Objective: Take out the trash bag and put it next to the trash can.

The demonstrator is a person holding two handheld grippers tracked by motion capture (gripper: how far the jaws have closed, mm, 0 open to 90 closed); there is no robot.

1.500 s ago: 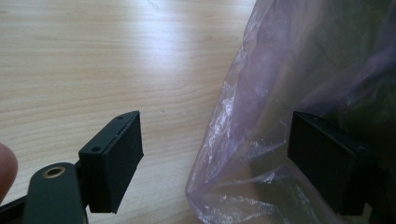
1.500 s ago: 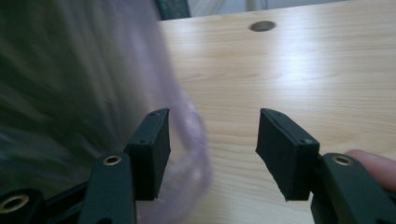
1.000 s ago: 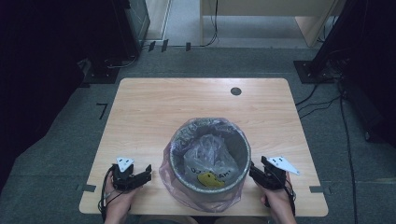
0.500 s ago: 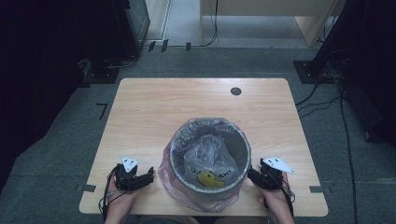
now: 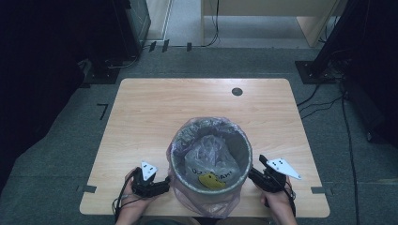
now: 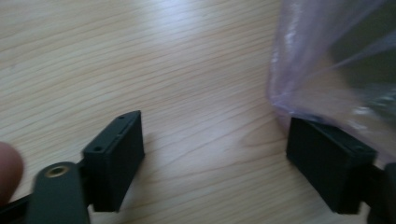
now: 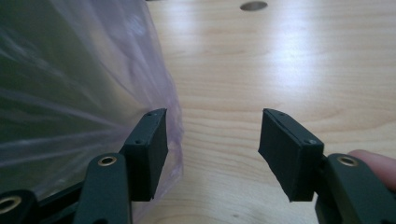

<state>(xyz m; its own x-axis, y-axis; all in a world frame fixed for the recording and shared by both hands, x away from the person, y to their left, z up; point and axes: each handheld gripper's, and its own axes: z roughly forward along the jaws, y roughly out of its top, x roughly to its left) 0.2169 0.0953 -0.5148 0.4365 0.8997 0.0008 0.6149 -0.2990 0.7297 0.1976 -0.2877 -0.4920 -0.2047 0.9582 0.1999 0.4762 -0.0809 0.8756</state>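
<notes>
Grey carpet is seen around a light wooden desk (image 5: 141, 122), on whose near half a round grey bin (image 5: 210, 154) is stood, lined with a pale purple plastic bag (image 5: 206, 201) whose loose skirt is draped down the outside of the bin wall. Crumpled clear plastic and a yellow scrap (image 5: 211, 182) are seen lying inside the bin. The left gripper (image 5: 164, 185) is held low over the desk with the bin just beyond its tips, to its right as seen from above; its jaws are set fairly wide apart and have just been closing a little, and nothing is clamped between them. In the left gripper view bare wood is seen in the gap, while the bag film (image 6: 327, 70) is hanging just over the right-hand jaw; whether it is touched there cannot be told. The right gripper (image 5: 253, 174) is held at the opposite side of the bin, its jaws likewise standing moderately wide with nothing gripped. In the right gripper view the bag (image 7: 70, 93) is seen just beside and behind the left-hand jaw, and bare desk lies between the pads. A round cable hole (image 5: 237, 91) is seen in the desk well beyond both grippers.
</notes>
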